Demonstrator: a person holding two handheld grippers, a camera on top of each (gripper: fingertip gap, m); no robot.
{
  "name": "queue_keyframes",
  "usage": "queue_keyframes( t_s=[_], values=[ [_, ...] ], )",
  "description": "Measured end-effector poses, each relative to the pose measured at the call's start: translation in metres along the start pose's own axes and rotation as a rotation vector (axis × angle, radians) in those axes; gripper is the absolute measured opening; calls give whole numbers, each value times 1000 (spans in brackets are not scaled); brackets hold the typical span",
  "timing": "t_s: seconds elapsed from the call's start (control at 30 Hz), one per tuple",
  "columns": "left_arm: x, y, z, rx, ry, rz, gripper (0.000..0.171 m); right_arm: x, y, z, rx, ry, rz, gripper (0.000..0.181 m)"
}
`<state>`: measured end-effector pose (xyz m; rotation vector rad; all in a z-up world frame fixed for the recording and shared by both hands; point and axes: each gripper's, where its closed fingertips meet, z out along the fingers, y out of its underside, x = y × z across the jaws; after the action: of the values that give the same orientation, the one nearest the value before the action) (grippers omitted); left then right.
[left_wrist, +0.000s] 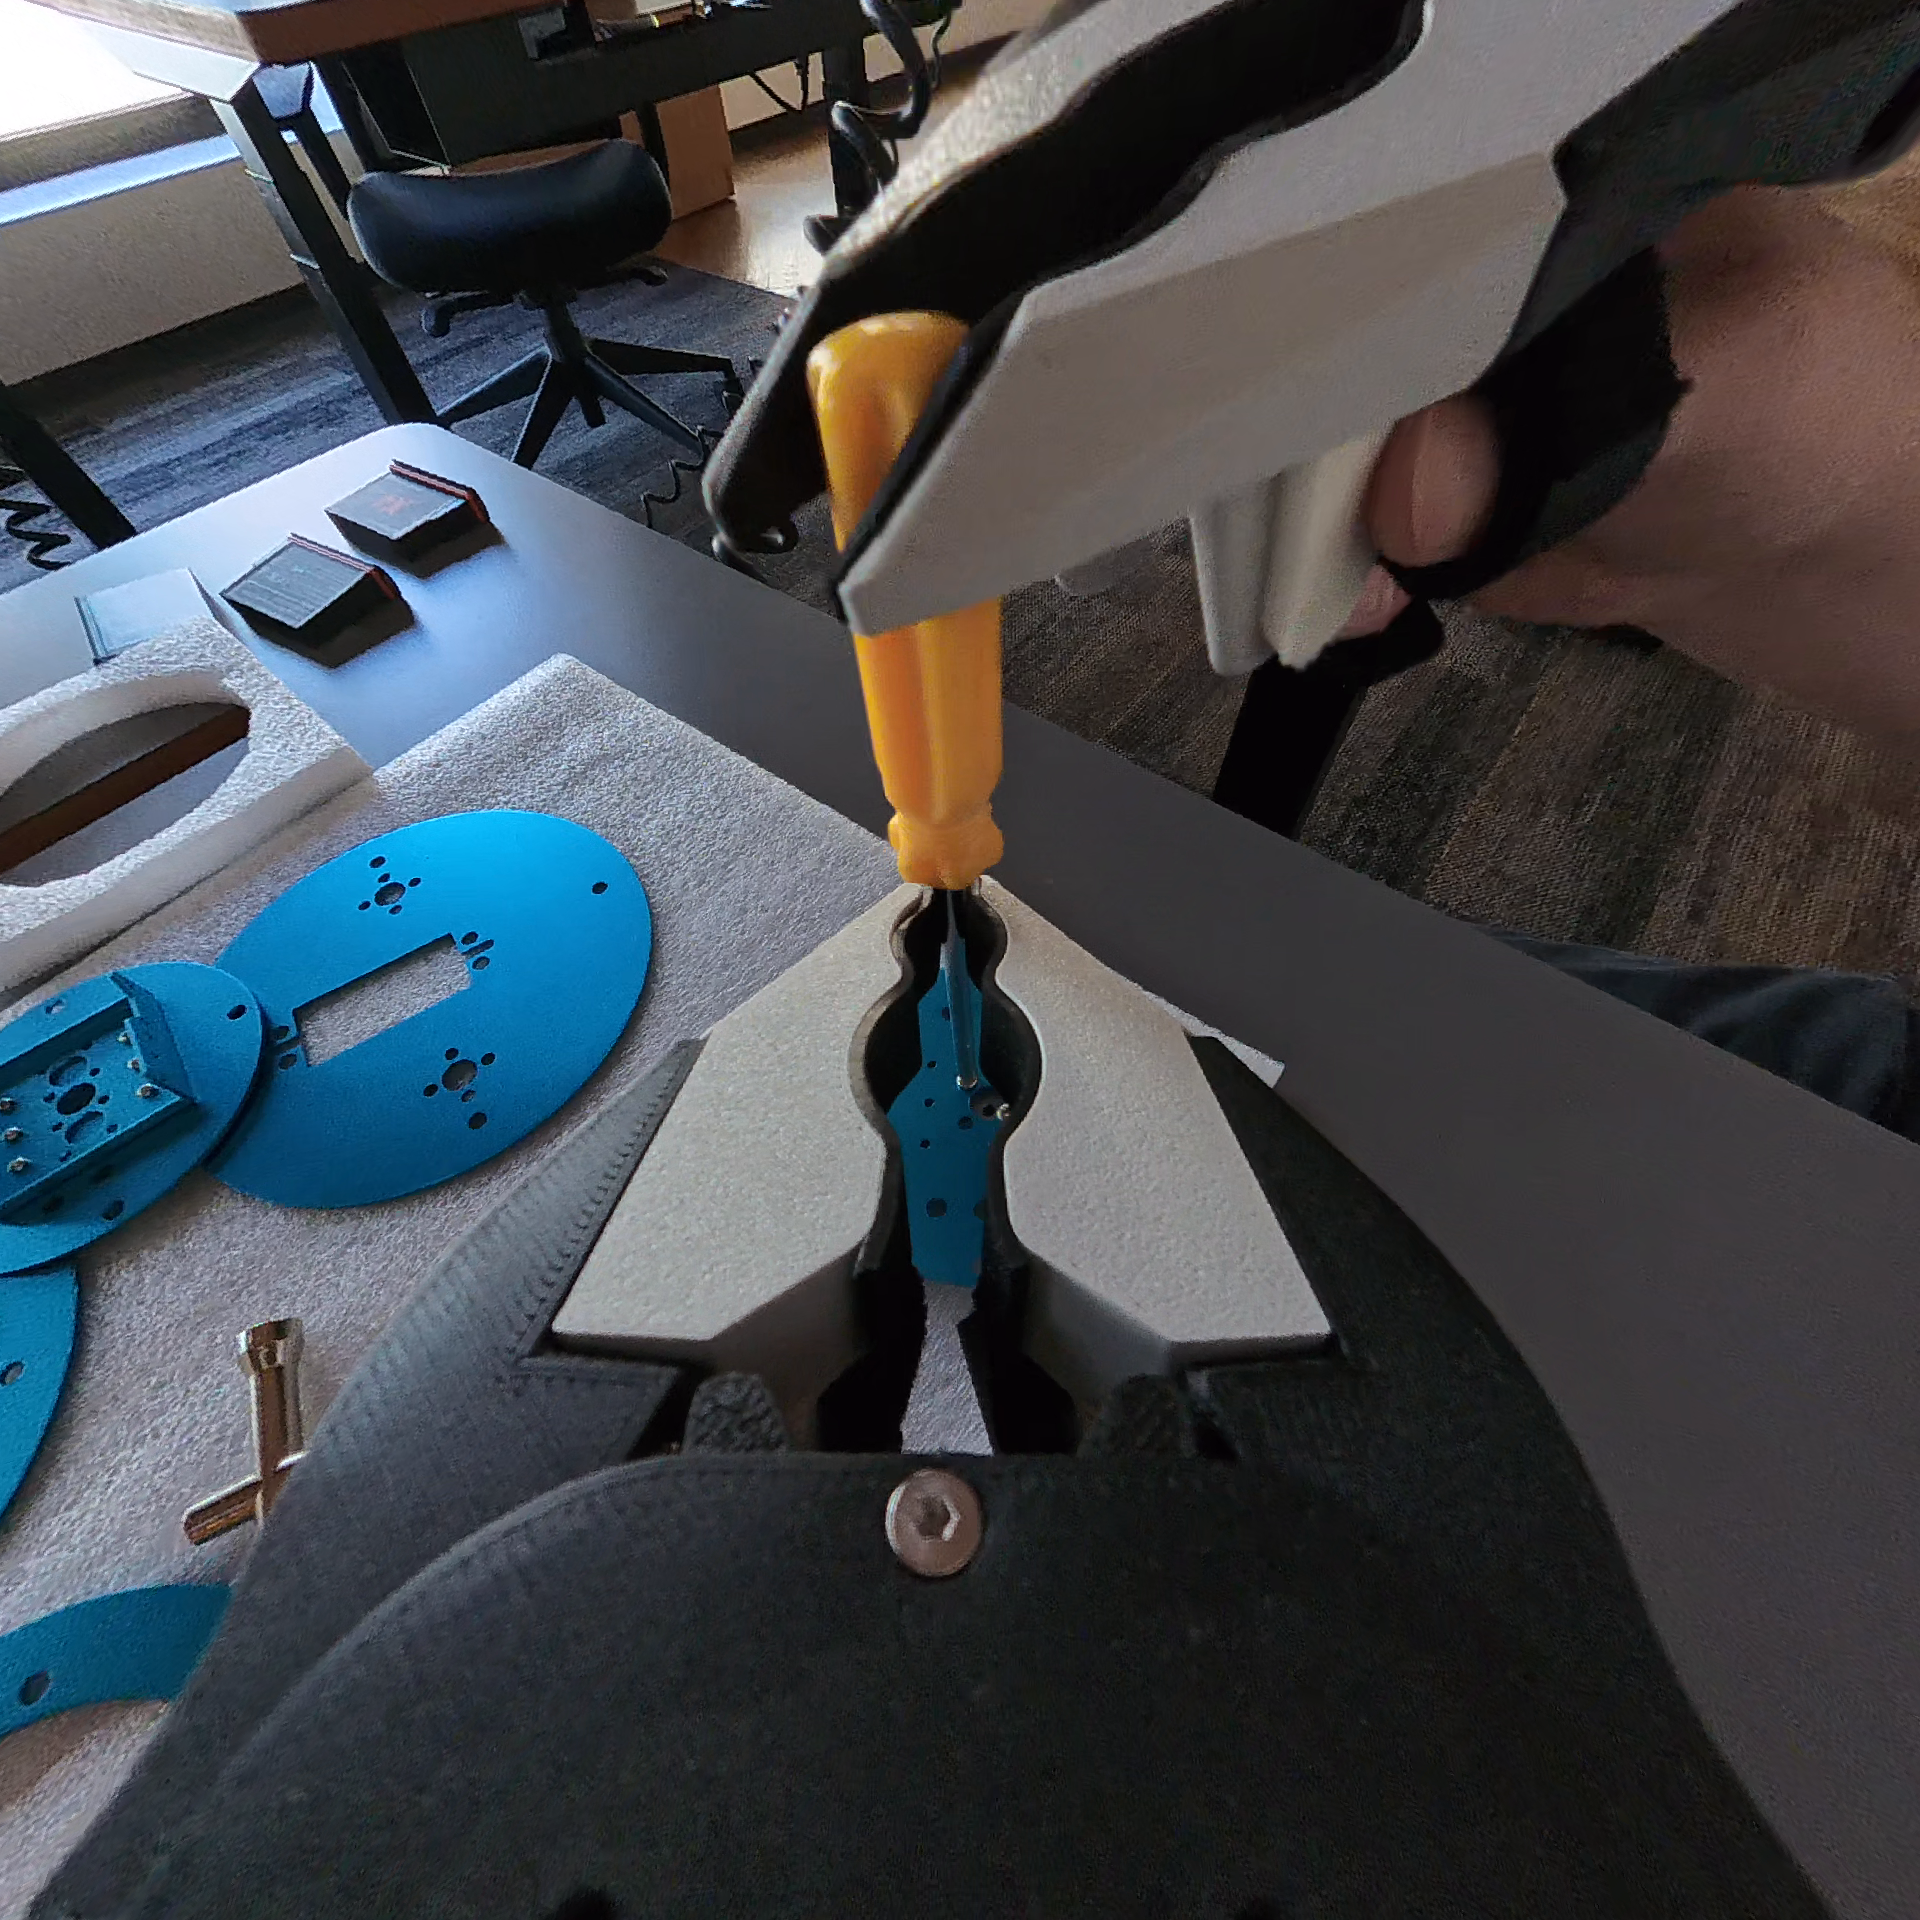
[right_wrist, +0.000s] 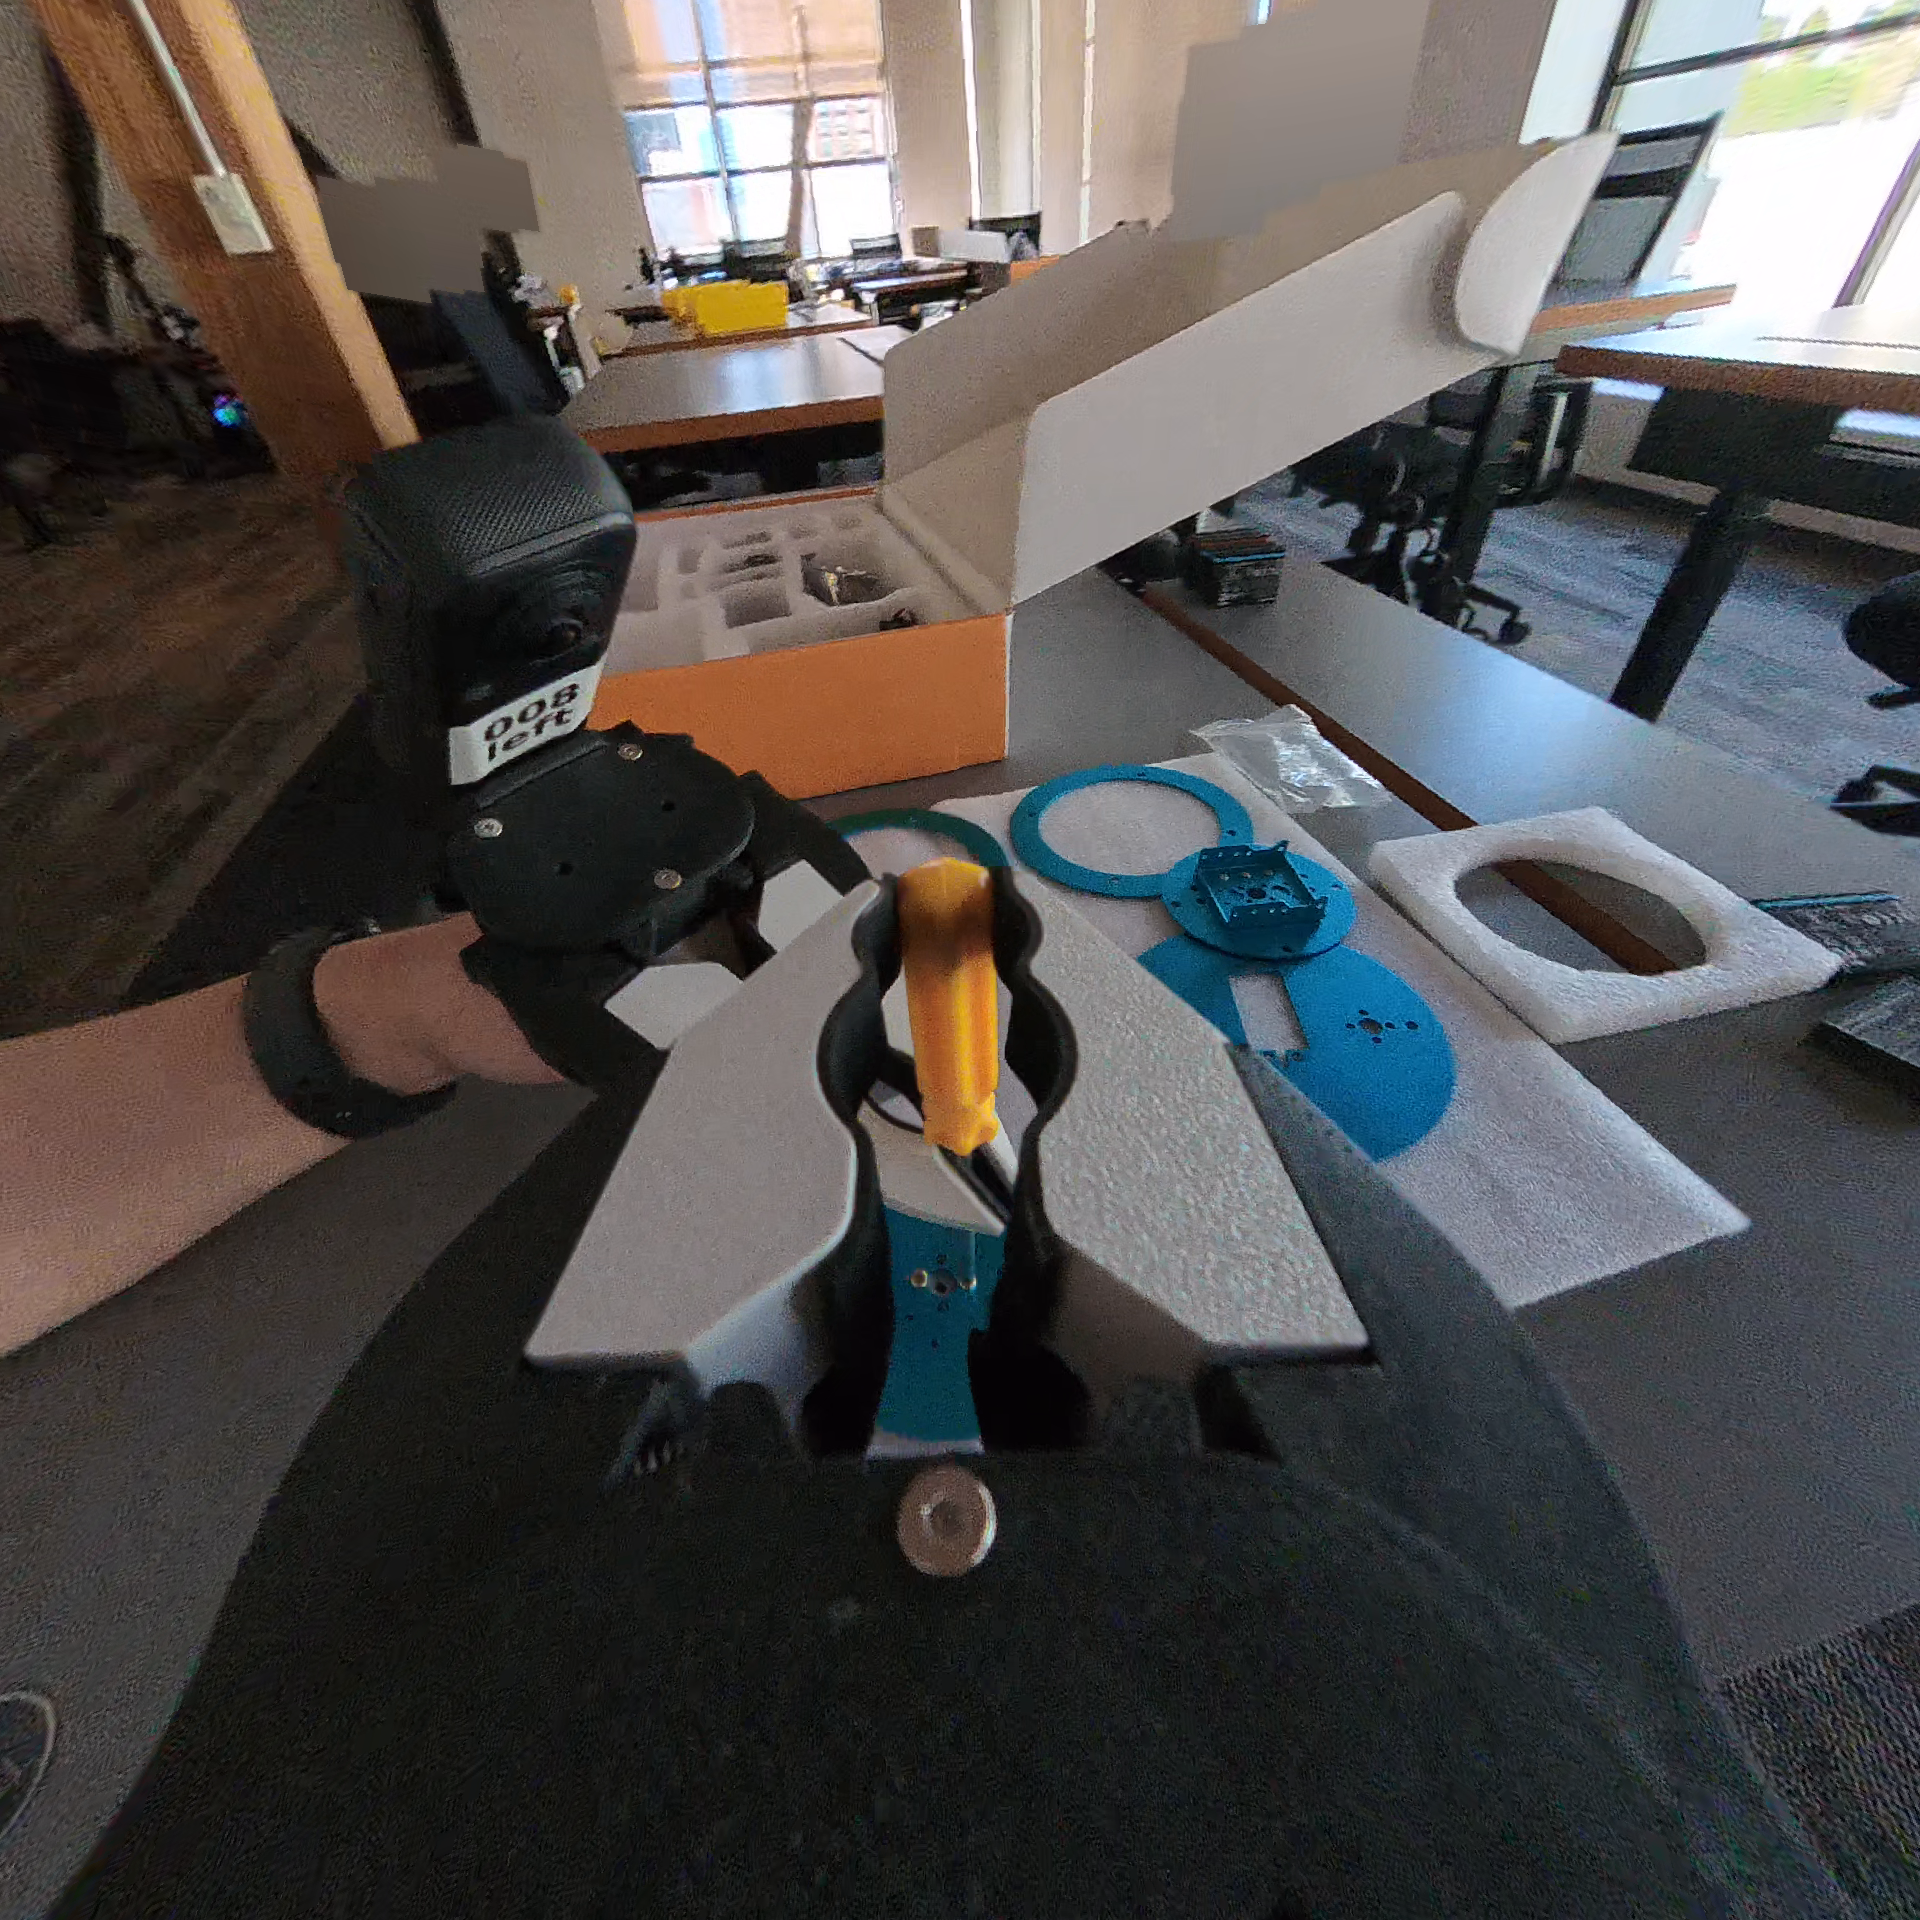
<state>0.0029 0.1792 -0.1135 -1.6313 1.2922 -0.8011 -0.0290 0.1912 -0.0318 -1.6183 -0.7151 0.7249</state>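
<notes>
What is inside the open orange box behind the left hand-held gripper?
The orange box holds a white foam insert with cut compartments; a few hold small dark parts, too small to identify. The left hand-held gripper's camera housing covers the insert's left side.

Parts laid out on the grey table (right_wrist: 1351, 644), counted.
Two grippers, one orange screwdriver (right_wrist: 948, 1023), two blue rings, two blue round plates, two foam pieces, one boxed kit at twelve o'clock, one metal key at seven o'clock.
</notes>
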Motion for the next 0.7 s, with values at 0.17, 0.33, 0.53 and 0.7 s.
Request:
queue_keyframes(
  t_s=[0.17,0.33,0.53,0.7],
  values=[
    [4,1,-3,5,20,7,3,-15,0,0,-31,-132,-103,19],
    [1,0,0,-1,-6,8,3,-4,2,0,-98,-175,-66,16],
    [2,23,-5,-138,14,26,21,-8,2,-4,-13,-71,-57,17],
    [12,45,-11,-192,86,36,42,-9,3,-4,-48,-143,-51,17]
  ],
)
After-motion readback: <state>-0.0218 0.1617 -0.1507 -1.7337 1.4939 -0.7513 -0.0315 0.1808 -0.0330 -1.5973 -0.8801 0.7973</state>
